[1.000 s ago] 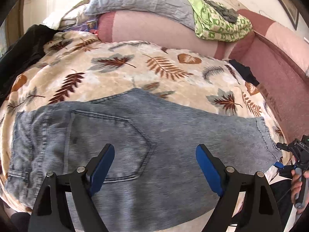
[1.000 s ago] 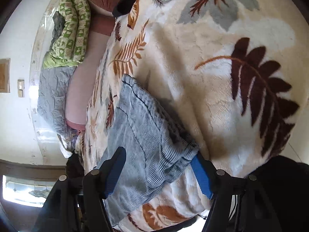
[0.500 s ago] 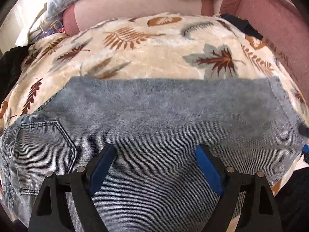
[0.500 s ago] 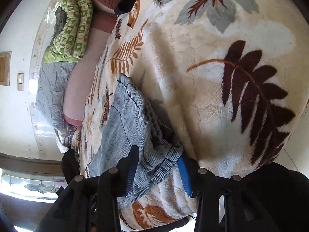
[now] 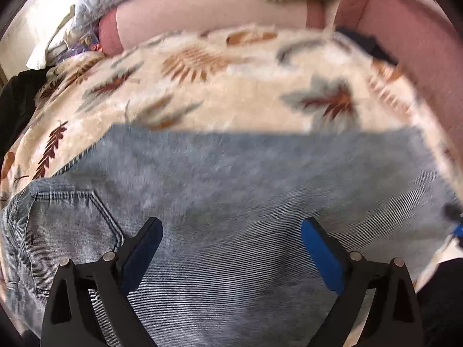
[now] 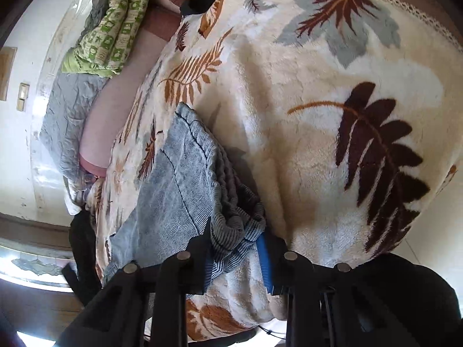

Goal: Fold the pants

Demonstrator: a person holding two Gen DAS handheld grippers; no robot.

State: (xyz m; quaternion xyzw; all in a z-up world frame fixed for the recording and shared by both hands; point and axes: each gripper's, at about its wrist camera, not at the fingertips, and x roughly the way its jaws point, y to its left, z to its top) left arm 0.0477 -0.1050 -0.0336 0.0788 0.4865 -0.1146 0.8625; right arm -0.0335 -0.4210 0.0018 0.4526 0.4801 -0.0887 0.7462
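Over the leaf-patterned fleece blanket [image 5: 231,98], the left tool [image 5: 231,248] hovered, opening wide above the flat blue-grey denim pants [image 5: 246,190]. Alongside, the right tool [image 6: 234,248] was closing on the bunched hem [image 6: 240,222]; folding looked barely begun.

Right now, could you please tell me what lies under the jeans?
The jeans lie flat on a cream leaf-print fleece blanket, which shows all around them. Whatever the blanket covers below the jeans is hidden. The right gripper is closing on the bunched hem.

Pants [image 5: 246,202] lie on the blanket [image 5: 231,98], pillows [image 5: 202,8] seemingly behind
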